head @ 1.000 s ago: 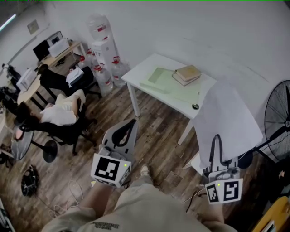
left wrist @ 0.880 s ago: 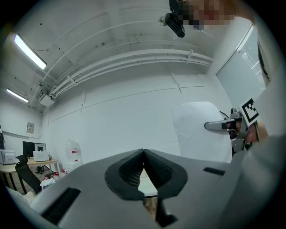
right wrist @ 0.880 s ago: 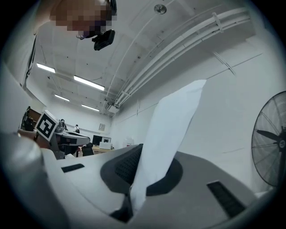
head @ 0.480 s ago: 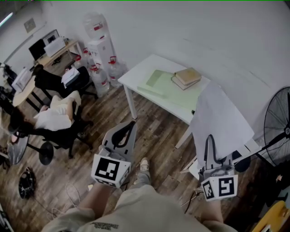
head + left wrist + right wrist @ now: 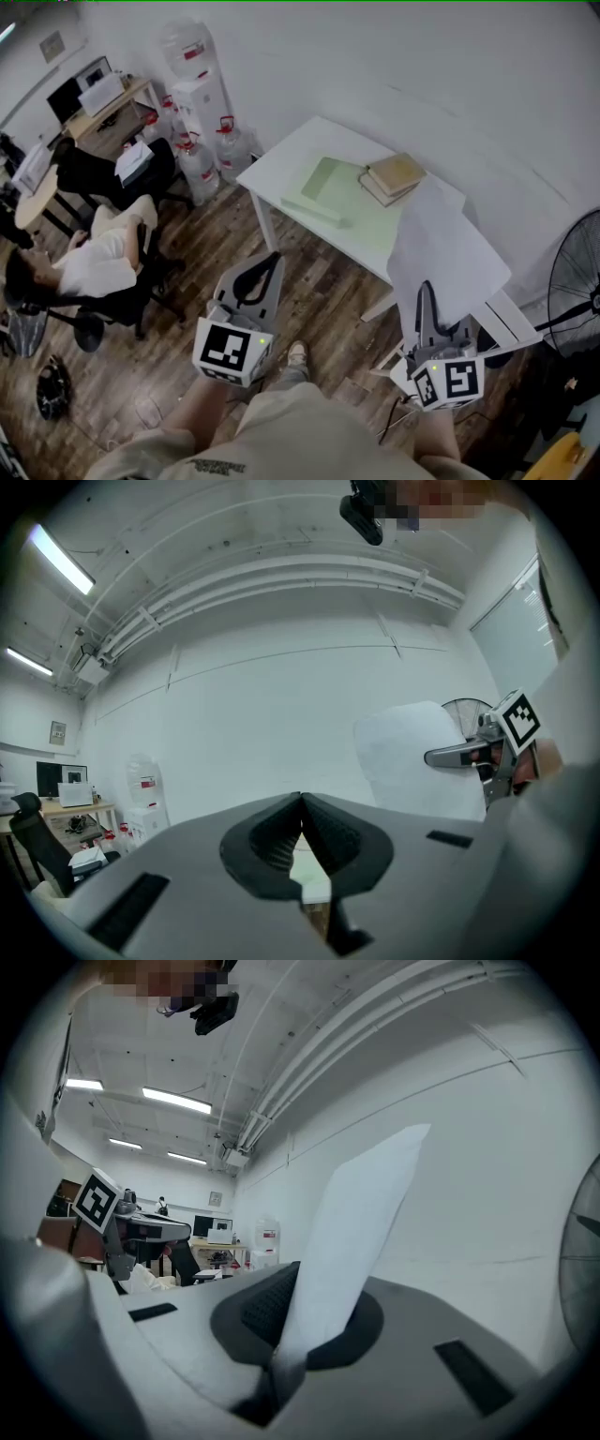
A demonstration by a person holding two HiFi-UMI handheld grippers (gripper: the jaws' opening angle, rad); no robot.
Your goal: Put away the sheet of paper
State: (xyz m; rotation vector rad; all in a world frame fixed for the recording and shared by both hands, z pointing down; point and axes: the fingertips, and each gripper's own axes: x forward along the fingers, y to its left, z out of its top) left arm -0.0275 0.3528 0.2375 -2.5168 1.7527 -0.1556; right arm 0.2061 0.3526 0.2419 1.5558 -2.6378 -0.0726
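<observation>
A white sheet of paper (image 5: 448, 246) stands upright in my right gripper (image 5: 424, 292), which is shut on its lower edge. In the right gripper view the paper (image 5: 361, 1208) rises from between the closed jaws and covers the middle of the picture. My left gripper (image 5: 271, 259) is held level to the left, shut and with nothing in it; its tips meet in the left gripper view (image 5: 301, 800). That view also shows the paper (image 5: 408, 761) off to the right. Ahead stands a white table (image 5: 286, 155) bearing a green mat (image 5: 349, 199) and stacked books (image 5: 395, 175).
A standing fan (image 5: 577, 272) is at the right beside the table. Water bottles and a dispenser (image 5: 199, 141) stand against the wall on the left. A person sits in an office chair (image 5: 92, 267) by desks at far left. The floor is wood.
Both grippers have moved forward toward the white table, the right one still carrying the paper. The table now lies closer below and ahead of them.
</observation>
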